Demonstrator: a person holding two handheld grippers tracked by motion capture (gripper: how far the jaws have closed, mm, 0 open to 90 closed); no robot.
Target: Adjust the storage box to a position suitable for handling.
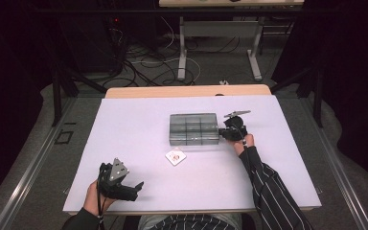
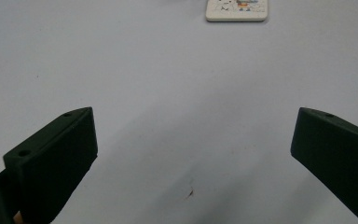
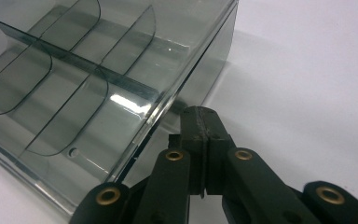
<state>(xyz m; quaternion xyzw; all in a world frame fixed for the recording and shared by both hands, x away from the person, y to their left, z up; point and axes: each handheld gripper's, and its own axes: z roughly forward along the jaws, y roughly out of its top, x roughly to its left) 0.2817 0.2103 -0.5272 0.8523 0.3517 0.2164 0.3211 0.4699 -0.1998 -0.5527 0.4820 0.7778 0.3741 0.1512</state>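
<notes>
A smoky clear plastic box (image 1: 194,128) with several empty compartments sits at the middle of the table. My right gripper (image 1: 223,132) lies at its right end, held by a hand in a striped sleeve. In the right gripper view the jaws (image 3: 200,114) are pressed together with nothing between them, and their tips lie right by the box's side wall (image 3: 186,70). A small white picture card (image 1: 176,156) lies flat in front of the box. My left gripper (image 1: 135,189) rests near the table's front left edge. Its jaws (image 2: 194,116) stand wide apart over bare table, with the card (image 2: 236,9) farther ahead.
The pale lilac table top (image 1: 139,120) has a wooden strip along its far edge (image 1: 187,91). Beyond it, loose cables (image 1: 143,62) and the legs of another table (image 1: 182,52) stand on the floor. Dark curtains close in both sides.
</notes>
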